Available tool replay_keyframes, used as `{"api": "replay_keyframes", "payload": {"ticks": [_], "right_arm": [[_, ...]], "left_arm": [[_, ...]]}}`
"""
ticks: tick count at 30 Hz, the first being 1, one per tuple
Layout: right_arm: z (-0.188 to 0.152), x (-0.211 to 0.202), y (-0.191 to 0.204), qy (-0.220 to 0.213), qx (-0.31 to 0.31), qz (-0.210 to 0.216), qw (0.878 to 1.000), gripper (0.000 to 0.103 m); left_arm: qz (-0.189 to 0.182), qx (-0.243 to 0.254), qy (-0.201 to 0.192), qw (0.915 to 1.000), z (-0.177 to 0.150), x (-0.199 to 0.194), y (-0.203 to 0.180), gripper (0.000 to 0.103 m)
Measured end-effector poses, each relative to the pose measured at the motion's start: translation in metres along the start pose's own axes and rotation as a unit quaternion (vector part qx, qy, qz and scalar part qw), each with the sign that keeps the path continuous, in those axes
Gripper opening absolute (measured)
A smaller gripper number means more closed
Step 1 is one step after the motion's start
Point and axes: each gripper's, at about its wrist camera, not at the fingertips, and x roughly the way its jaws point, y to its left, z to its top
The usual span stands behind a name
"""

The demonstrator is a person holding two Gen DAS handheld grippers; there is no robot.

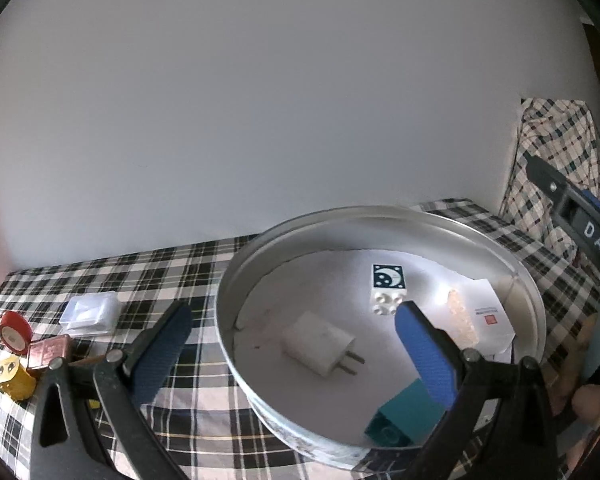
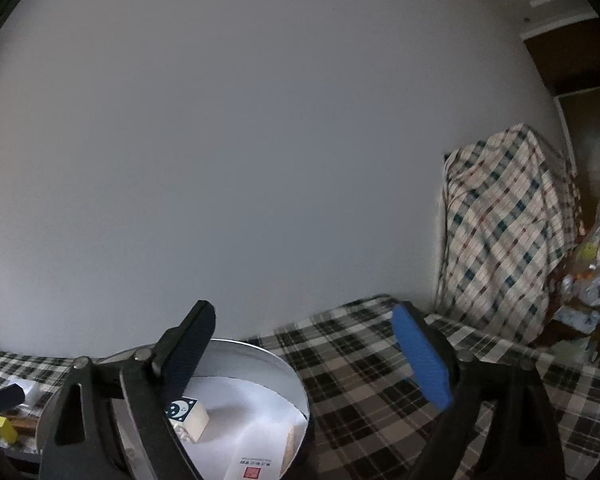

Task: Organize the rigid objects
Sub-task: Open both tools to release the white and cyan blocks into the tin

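Both grippers empty, fingers wide: left gripper point(image 1: 292, 328) hangs over the tin point(image 1: 236, 272), loose items like the tape roll point(image 1: 14, 330) lying leftward on the worktop point(image 1: 172, 268), nearer it than the right gripper point(image 2: 308, 348).

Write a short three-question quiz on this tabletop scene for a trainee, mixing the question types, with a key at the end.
1. True or false: the white charger lies inside the round metal tray.
2. Which of these sits on the plaid cloth outside the tray? A) the teal block B) the red tape roll C) the moon-print block
3. Fill in: the left claw holds ____ between its fingers.

Key: 1 true. 2 B; the teal block and the moon-print block both lie in the tray. 3 nothing; its jaws stand wide open, one finger over the cloth and one over the tray.
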Motion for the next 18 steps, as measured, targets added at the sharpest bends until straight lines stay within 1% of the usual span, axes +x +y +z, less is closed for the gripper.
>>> {"api": "replay_keyframes", "payload": {"ticks": [5, 10, 18], "right_arm": [[-0.001, -0.005, 0.004, 0.012, 0.002, -0.009, 1.000, 0.093], [-0.002, -0.017, 0.009, 0.001, -0.010, -0.012, 1.000, 0.093], [-0.002, -0.035, 0.007, -0.008, -0.001, -0.023, 1.000, 0.093]], "left_arm": [[0.006, -0.009, -0.008, 0.9999, 0.000, -0.003, 0.009, 0.102], [0.014, -0.010, -0.012, 0.9998, -0.002, -0.008, 0.021, 0.102], [0.026, -0.018, -0.011, 0.9995, -0.006, -0.016, 0.044, 0.102]]}}
